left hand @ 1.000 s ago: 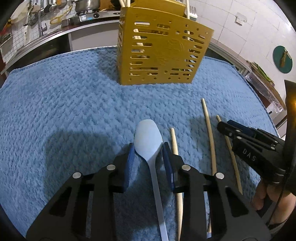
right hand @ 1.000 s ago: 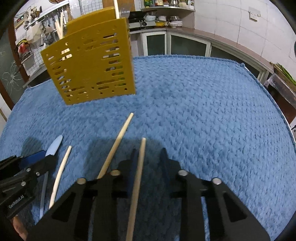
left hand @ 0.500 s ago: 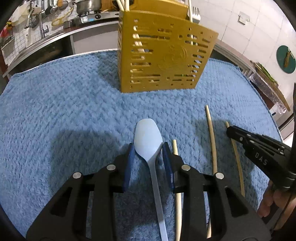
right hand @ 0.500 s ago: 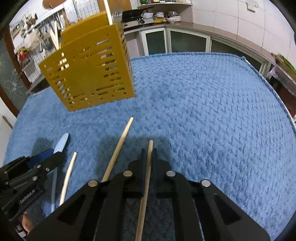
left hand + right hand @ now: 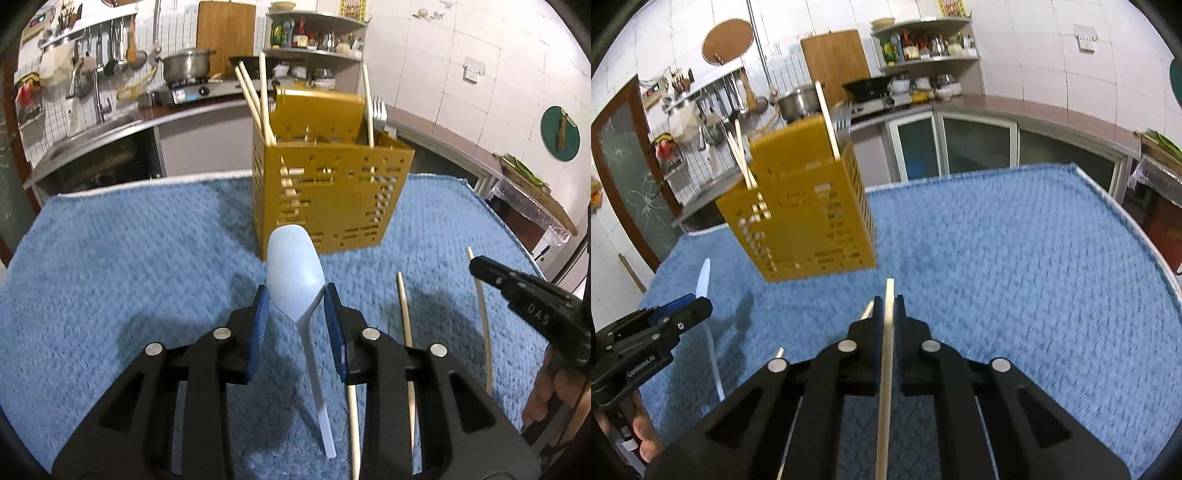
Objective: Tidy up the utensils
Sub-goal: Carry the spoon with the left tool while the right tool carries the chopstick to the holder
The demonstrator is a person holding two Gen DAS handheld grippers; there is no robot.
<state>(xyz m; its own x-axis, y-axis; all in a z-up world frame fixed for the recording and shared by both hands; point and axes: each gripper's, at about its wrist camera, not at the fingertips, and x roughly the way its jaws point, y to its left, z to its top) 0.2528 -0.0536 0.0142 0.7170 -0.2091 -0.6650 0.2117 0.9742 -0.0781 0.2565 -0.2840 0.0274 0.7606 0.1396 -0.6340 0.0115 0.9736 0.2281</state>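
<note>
- Left gripper [image 5: 295, 310]: blue pads [image 5: 258, 328] pinching pale blue spoon [image 5: 295, 266] at the base of the bowl, lower centre of the left wrist view; bowl projecting forward, handle trailing back and down between the arms.
- Right gripper [image 5: 888, 314]: jaws narrowed tight on a wooden chopstick [image 5: 886, 354], lower centre of the right wrist view; tip projecting just past the fingertips, shaft running back under the body.
- Loose chopsticks: one [image 5: 404, 314] lying just right of the left gripper, a second [image 5: 484, 325] at the right edge beside the other gripper's black nose.
- Yellow slotted holder [image 5: 328, 195]: standing upright at centre frame, already carrying several chopsticks and a fork at its top.
- Risk, judged: spoon gripped on a tapering neck, likely pivoting or slipping during the carry; long chopstick held near one end, prone to catching the holder's rim or the upright sticks and tipping the light holder.
- Surface: blue textured towel [image 5: 110, 280] covering the table, soft, letting thin sticks sink in.
- Room: kitchen counter, stove with steel pot, hanging tools at upper left; white tiled wall at upper right.
</note>
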